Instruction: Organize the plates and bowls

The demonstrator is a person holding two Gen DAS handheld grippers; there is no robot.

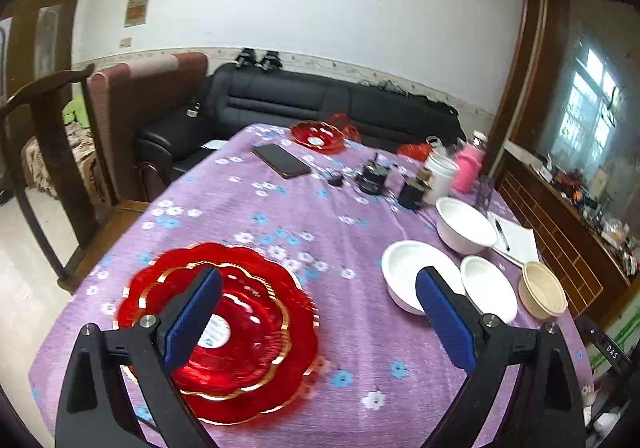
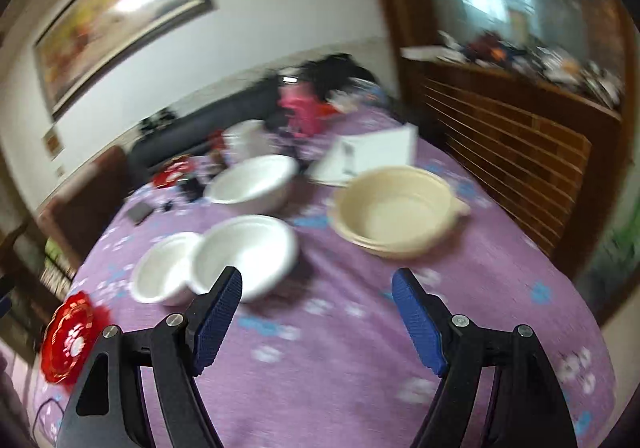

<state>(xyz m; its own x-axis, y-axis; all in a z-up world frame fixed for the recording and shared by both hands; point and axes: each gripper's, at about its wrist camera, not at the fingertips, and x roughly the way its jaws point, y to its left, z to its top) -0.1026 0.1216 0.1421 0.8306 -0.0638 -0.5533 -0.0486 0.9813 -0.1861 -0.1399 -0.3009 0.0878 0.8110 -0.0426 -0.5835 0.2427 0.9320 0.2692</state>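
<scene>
My left gripper [image 1: 318,314] hangs wide open and holds nothing; the red plate [image 1: 256,332] lies on the surface [image 1: 320,208] behind its left finger, white bowls [image 1: 412,268] behind its right. My right gripper [image 2: 318,314] is also spread and empty, white bowls [image 2: 248,248] beyond its left finger, the beige bowl [image 2: 394,212] ahead.

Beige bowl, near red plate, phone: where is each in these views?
Beige bowl [image 2: 394,214]: right wrist view, on its inner floor.
Near red plate [image 1: 256,332]: left wrist view, on the inner well right of the label.
Phone [image 1: 281,160]: left wrist view, on the middle of its dark screen.
</scene>
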